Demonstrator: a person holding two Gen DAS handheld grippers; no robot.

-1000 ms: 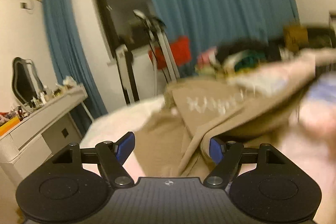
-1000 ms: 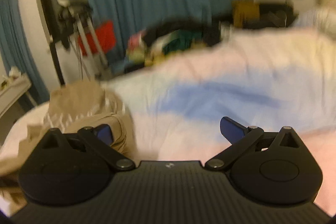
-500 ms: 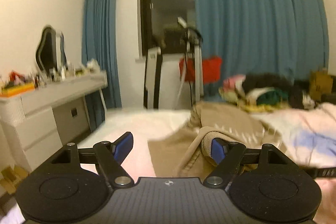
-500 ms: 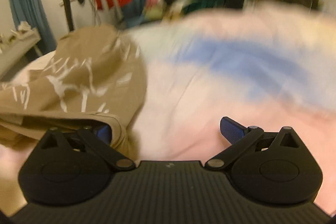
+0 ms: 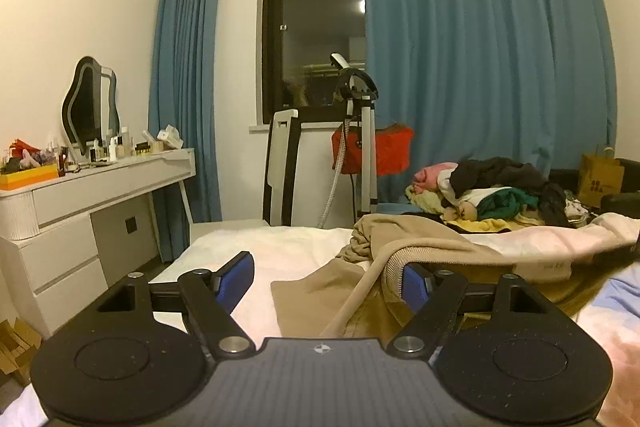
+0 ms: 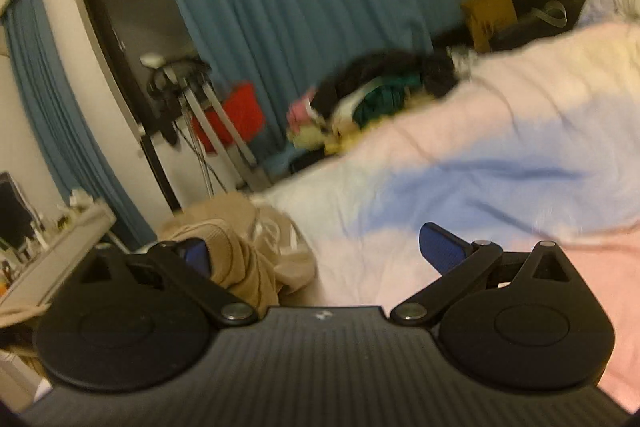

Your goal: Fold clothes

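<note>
Garment: tan top (image 5: 416, 247) rumpled on bed (image 5: 288, 247), unfolded.
Left tongs (image 5: 326, 277): wide, cuff draped on right finger.
Right tongs (image 6: 320, 251): wide, cloth at 9 o'clock finger.
Pile (image 5: 492, 191): at 1 o'clock, untouched.
Progress: early, I judge.

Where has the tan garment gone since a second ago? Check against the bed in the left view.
Yes. The tan garment dropped from spread in the air to a heap on the bed.

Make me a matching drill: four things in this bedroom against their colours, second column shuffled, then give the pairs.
Things:
1. curtains
2. garment on the bed
3. bag by the window
4. dressing table

Colours:
A. red
B. white
C. tan
D. blue

Pairs: 1-D, 2-C, 3-A, 4-B
</note>
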